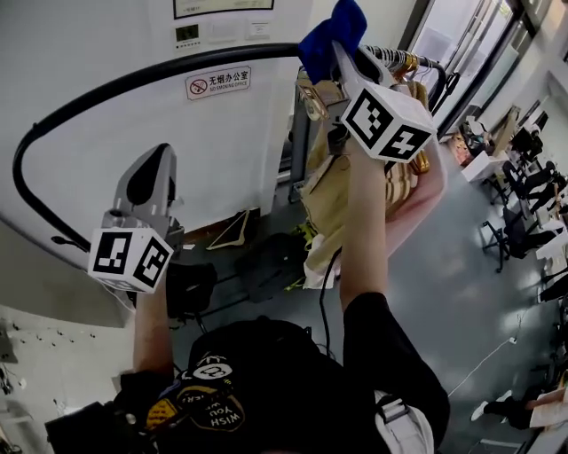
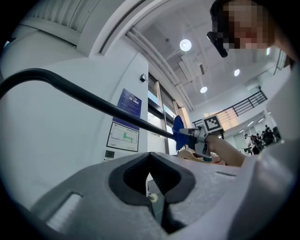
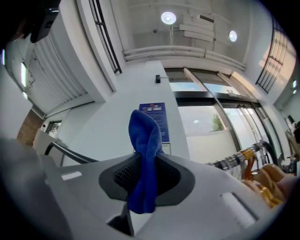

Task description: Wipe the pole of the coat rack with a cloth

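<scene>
The coat rack's black pole (image 1: 133,82) arcs from the lower left up to the top middle of the head view. My right gripper (image 1: 342,49) is raised to the pole, shut on a blue cloth (image 1: 335,27) that rests against it. In the right gripper view the cloth (image 3: 145,154) stands folded between the jaws, with the pole (image 3: 58,150) low at the left. My left gripper (image 1: 151,167) hangs below the pole at the left, shut and empty. The left gripper view shows its jaws (image 2: 150,161) together, with the pole (image 2: 93,101) overhead and the cloth (image 2: 178,132) far along it.
A white wall with a no-smoking sign (image 1: 217,82) lies just behind the pole. Beige clothes on hangers (image 1: 355,186) fill a chrome rail (image 1: 401,60) to the right of the cloth. A dark bag (image 1: 275,262) sits on the floor below, and office chairs (image 1: 524,226) stand far right.
</scene>
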`<state>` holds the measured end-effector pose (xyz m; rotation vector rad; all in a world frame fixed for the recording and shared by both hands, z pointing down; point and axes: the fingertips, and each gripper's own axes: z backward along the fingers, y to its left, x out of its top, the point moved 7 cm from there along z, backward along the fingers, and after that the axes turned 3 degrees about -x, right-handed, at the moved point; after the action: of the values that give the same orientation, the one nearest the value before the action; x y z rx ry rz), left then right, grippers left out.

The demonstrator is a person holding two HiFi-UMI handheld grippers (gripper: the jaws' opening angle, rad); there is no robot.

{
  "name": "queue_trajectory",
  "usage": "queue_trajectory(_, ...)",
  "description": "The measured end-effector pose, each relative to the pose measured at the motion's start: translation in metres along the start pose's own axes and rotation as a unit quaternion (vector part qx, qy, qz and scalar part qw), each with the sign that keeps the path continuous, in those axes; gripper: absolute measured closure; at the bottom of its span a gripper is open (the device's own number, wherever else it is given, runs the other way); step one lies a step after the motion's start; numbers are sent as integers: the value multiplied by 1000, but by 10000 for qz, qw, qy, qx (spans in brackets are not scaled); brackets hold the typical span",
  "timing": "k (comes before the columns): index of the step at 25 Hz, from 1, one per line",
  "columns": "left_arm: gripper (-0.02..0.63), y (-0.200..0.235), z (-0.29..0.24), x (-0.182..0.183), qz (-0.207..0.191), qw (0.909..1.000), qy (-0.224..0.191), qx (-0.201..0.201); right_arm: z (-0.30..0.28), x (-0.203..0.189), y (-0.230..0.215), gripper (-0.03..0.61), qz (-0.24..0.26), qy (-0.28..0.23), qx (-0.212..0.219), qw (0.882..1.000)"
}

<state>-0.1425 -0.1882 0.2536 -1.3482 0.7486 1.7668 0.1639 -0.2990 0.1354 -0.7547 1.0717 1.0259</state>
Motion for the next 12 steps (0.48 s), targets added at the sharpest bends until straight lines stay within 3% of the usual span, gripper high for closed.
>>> queue_trajectory(5,614,11,16,1,-18,9997,-37,245,-14,-10,105,502,323,-107,1041,9940)
queue_trajectory(8,614,31,37,-2,-29,9982,14,605,-27,-19,167,502,253,-197,1724,9845)
queue_trajectory(12,614,47,66,6,-110,9947,53,1018,-34,-22,246,502,410,-320,2331,9711)
